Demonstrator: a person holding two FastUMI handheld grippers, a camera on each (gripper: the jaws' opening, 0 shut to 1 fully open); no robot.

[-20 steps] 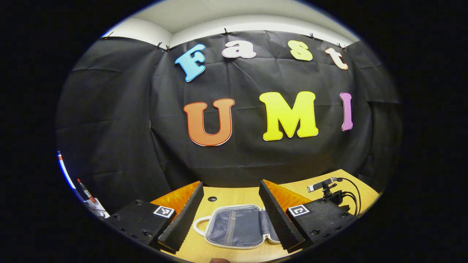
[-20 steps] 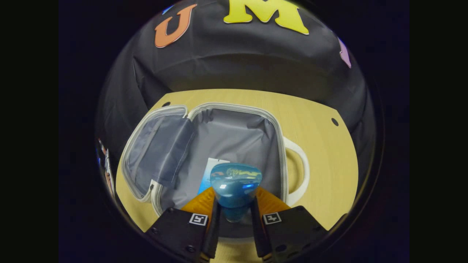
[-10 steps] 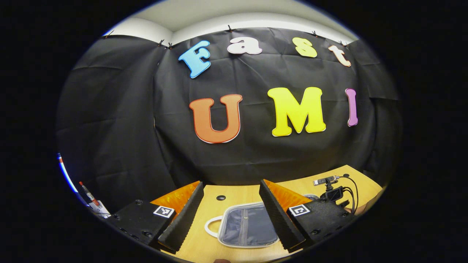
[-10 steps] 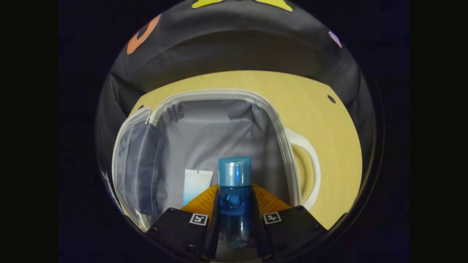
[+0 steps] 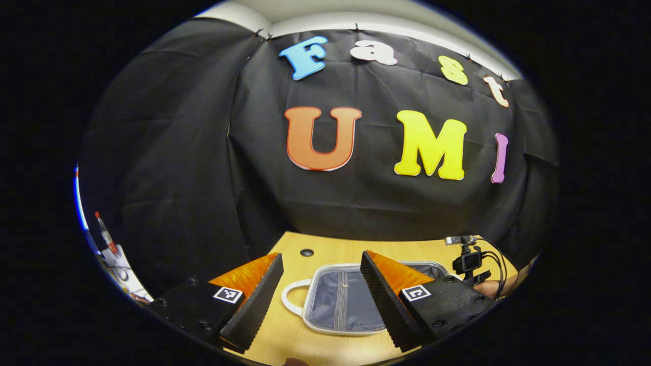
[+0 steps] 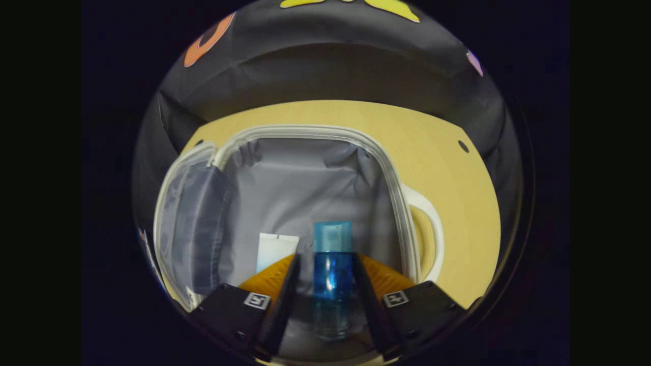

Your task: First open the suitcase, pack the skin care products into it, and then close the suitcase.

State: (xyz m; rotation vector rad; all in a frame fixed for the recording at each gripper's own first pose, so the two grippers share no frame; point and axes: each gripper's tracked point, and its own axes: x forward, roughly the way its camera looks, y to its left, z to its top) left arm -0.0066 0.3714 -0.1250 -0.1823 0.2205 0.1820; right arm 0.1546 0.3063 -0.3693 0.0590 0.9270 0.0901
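Observation:
The suitcase [image 6: 389, 175] lies open on the wooden table [image 6: 447, 168], grey lining up, with its lid [image 6: 196, 218] folded out to the left. A blue bottle [image 6: 333, 264] lies flat inside, beside a white tube [image 6: 276, 251]. My right gripper [image 6: 325, 258] is open around the bottle, with a gap on each side. My left gripper [image 5: 321, 258] hangs open above the table with nothing in it. The suitcase lid [image 5: 341, 300] and its white handle [image 5: 290, 300] lie below its fingers. The right gripper's camera mount [image 5: 470, 262] and a hand [image 5: 491, 287] show at the far right.
The table [image 5: 325, 246] ends at the black cloth wall behind. It has a small round hole [image 5: 306, 252] near the back and another hole [image 6: 463, 146] at the right. The suitcase's other white handle [image 6: 427, 229] sticks out right. Small clutter [image 5: 109, 244] sits off the table's left.
My right gripper's fingers have spread apart and let go of the blue bottle, which now lies in the suitcase. The left gripper has swung a little leftward, still open.

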